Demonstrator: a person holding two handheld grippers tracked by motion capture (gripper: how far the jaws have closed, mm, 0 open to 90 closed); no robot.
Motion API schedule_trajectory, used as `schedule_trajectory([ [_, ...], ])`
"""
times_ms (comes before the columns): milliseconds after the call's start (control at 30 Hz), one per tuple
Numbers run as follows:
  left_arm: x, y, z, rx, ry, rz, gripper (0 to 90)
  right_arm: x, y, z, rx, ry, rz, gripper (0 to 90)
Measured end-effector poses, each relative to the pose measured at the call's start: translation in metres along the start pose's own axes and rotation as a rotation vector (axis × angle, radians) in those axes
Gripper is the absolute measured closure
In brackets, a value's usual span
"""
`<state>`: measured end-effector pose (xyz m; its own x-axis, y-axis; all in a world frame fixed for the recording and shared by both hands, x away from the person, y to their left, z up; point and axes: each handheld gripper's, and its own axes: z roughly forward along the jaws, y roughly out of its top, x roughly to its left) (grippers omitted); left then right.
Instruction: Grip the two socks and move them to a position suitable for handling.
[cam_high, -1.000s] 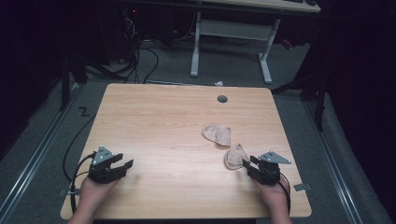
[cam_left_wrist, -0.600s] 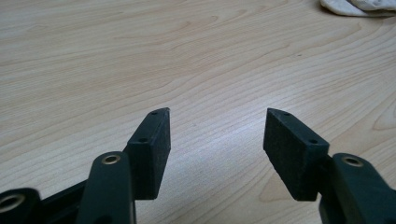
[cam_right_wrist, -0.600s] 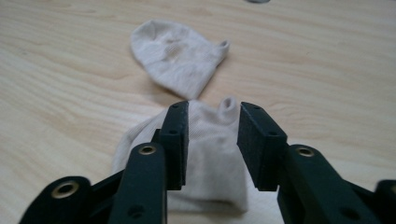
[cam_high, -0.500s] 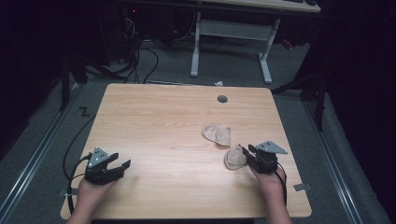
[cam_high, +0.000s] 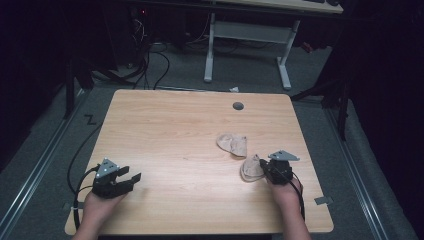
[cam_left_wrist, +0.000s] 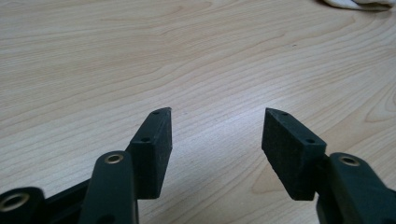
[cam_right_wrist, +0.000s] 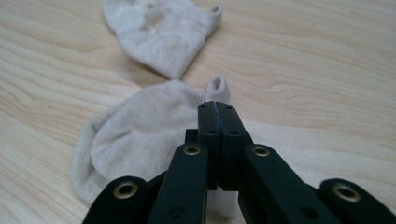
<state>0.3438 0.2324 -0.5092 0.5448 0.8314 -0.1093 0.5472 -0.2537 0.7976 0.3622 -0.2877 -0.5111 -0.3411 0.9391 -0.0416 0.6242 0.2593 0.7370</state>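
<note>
1. Right gripper (cam_high: 264, 167) sat at the lower right of the high view, at the edge of the near sock (cam_high: 251, 169). Its jaws had just been closing and were now clenched pad to pad.
2. In the right gripper view the jaws met over the near sock (cam_right_wrist: 140, 135) — whether any fabric was pinched between them could not be told.
3. A second beige sock (cam_high: 233, 144) lay just up and left of the first in the high view; the two were near each other, contact not discernible.
4. Left gripper (cam_high: 131, 181) rested at the lower left — jaws released, bare wooden table (cam_left_wrist: 196, 56) between them.
5. A grey grommet (cam_high: 238, 106) sat near the table's far edge.
</note>
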Motion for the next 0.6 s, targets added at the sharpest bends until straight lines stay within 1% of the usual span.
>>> schedule_trajectory([
  [33, 0.000, 0.000, 0.000, 0.000, 0.000, 0.000, 43.7, 0.000, 0.000, 0.000, 0.000, 0.000, 0.000, 90.0],
  [67, -0.001, 0.000, 0.000, -0.004, -0.005, 0.004, 43.8, 0.001, -0.001, 0.002, 0.017, 0.001, -0.002, 90.0],
  [100, -0.001, 0.000, 0.000, -0.004, -0.005, 0.004, 44.2, 0.001, -0.001, 0.002, 0.017, 0.001, -0.002, 90.0],
  [133, -0.001, 0.000, 0.001, -0.005, -0.008, 0.002, 44.2, 0.001, -0.003, 0.006, 0.043, 0.003, 0.002, 90.0],
  [167, -0.001, 0.000, 0.001, -0.004, -0.012, 0.001, 44.2, 0.001, -0.003, 0.006, 0.043, 0.003, 0.002, 90.0],
  [200, -0.001, 0.000, 0.001, -0.002, -0.014, 0.000, 44.2, 0.001, -0.004, 0.008, 0.056, 0.003, -0.004, 90.0],
  [267, -0.002, 0.000, 0.002, 0.003, -0.003, 0.004, 43.4, 0.002, -0.007, 0.009, 0.048, 0.003, -0.003, 90.0],
  [333, -0.002, 0.000, 0.003, 0.007, -0.002, 0.000, 43.0, 0.003, -0.008, 0.008, 0.049, 0.022, 0.011, 89.9],
  [367, -0.002, 0.000, 0.003, 0.007, -0.002, 0.000, 42.6, 0.003, -0.008, 0.008, 0.049, 0.022, 0.011, 89.9],
  [400, -0.002, 0.000, 0.002, 0.007, -0.002, -0.002, 42.4, 0.006, -0.009, 0.007, 0.045, 0.031, 0.005, 89.8],
  [433, -0.003, 0.000, 0.002, 0.005, -0.003, -0.007, 42.4, 0.006, -0.009, 0.007, 0.045, 0.031, 0.005, 89.8],
  [467, -0.003, 0.001, 0.001, 0.000, 0.001, -0.008, 41.7, 0.011, -0.010, 0.005, 0.045, 0.047, -0.002, 89.7],
  [500, -0.003, 0.001, 0.001, 0.000, 0.001, -0.008, 41.5, 0.015, -0.011, 0.004, 0.046, 0.047, -0.014, 89.6],
  [533, -0.004, 0.001, 0.001, 0.004, -0.005, -0.007, 41.5, 0.018, -0.011, 0.003, 0.047, 0.051, -0.031, 89.4],
  [600, -0.006, 0.001, 0.003, 0.013, -0.020, -0.002, 41.6, 0.026, -0.012, 0.002, 0.051, 0.068, -0.042, 89.1],
])
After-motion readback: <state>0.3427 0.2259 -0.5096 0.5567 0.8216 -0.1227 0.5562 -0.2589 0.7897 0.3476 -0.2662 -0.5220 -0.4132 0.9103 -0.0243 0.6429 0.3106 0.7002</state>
